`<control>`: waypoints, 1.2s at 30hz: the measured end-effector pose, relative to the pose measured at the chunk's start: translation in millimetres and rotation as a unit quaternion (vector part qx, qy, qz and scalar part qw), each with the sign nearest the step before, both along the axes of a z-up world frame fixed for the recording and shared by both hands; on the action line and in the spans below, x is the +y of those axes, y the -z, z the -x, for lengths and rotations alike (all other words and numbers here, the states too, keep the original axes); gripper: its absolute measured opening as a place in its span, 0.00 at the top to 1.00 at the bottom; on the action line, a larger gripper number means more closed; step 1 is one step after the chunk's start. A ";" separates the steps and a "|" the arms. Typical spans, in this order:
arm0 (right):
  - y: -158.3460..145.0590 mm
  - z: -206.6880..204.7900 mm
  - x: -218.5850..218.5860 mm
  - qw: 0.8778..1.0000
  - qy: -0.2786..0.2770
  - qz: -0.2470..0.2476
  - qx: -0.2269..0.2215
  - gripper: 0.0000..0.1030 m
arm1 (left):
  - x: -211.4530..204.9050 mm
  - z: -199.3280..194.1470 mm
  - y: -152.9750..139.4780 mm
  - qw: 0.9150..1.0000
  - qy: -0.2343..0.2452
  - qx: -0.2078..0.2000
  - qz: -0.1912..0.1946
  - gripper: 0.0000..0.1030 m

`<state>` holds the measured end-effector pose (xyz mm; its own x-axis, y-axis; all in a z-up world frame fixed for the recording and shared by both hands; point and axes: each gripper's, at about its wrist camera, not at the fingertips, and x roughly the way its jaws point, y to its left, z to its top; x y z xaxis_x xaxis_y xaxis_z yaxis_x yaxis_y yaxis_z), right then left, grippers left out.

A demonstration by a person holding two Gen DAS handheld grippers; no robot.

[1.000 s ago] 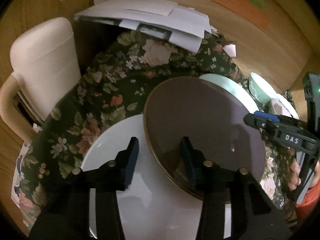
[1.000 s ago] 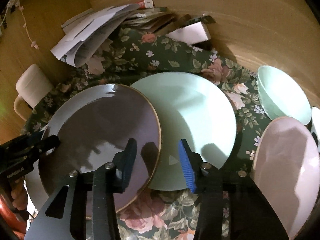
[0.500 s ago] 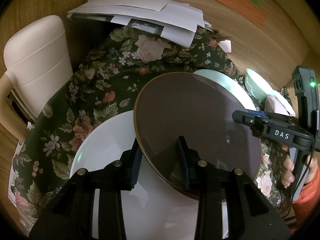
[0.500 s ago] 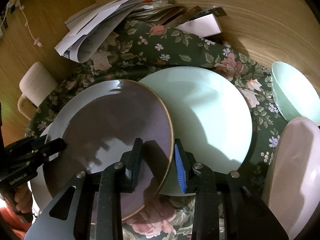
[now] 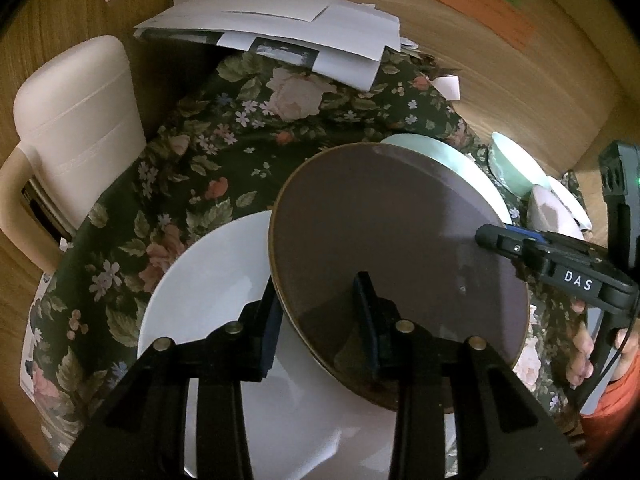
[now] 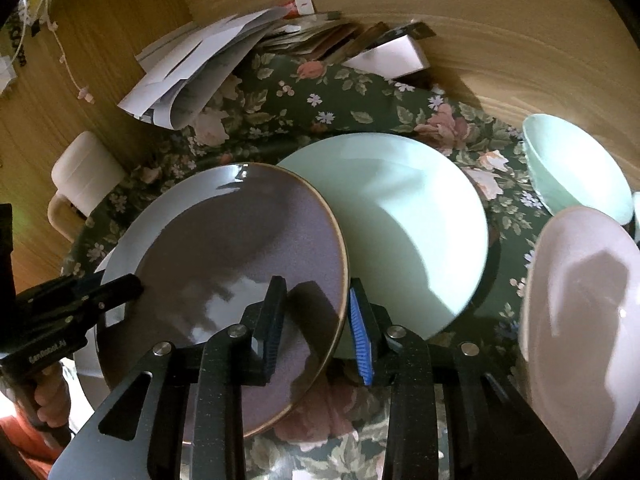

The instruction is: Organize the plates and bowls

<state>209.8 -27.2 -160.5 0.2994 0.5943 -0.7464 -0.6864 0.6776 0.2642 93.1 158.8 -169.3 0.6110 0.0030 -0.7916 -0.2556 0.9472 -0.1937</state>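
A brown plate with a gold rim (image 5: 392, 236) (image 6: 240, 248) is held tilted above the floral tablecloth. My left gripper (image 5: 318, 320) is shut on its near left edge. My right gripper (image 6: 316, 320) is shut on its right edge, and shows in the left wrist view (image 5: 504, 240). Under the brown plate lie a white plate (image 5: 208, 280) on the left and a mint green plate (image 6: 404, 220) (image 5: 460, 160) on the right.
A mint green bowl (image 6: 576, 164) and a pale pink bowl (image 6: 580, 312) sit at the right. A pile of papers (image 5: 280, 36) lies at the table's far side by the wooden wall. A cream chair (image 5: 72, 128) stands at the left.
Both grippers closed from open onto opposite edges of the brown plate. The plate's left edge has come up off the white plate and it now tilts.
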 end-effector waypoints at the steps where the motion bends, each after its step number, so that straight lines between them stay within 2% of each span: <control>1: -1.6 2.2 -2.1 1.000 0.002 -0.002 -0.001 0.73 | -1.9 1.0 -1.7 1.000 0.001 -0.003 -0.002 0.66; 6: -8.5 9.2 -17.2 1.000 0.015 -0.010 -0.013 0.73 | -10.9 5.3 -11.7 1.000 0.006 -0.020 -0.011 0.66; 22: -28.7 34.7 -73.9 0.996 0.063 -0.044 -0.040 0.73 | -49.5 14.9 -30.8 0.998 0.039 -0.048 0.000 0.66; 36: -29.6 58.1 -117.3 0.993 0.092 -0.057 -0.052 0.73 | -88.7 33.8 -39.3 0.996 0.069 -0.062 -0.005 0.66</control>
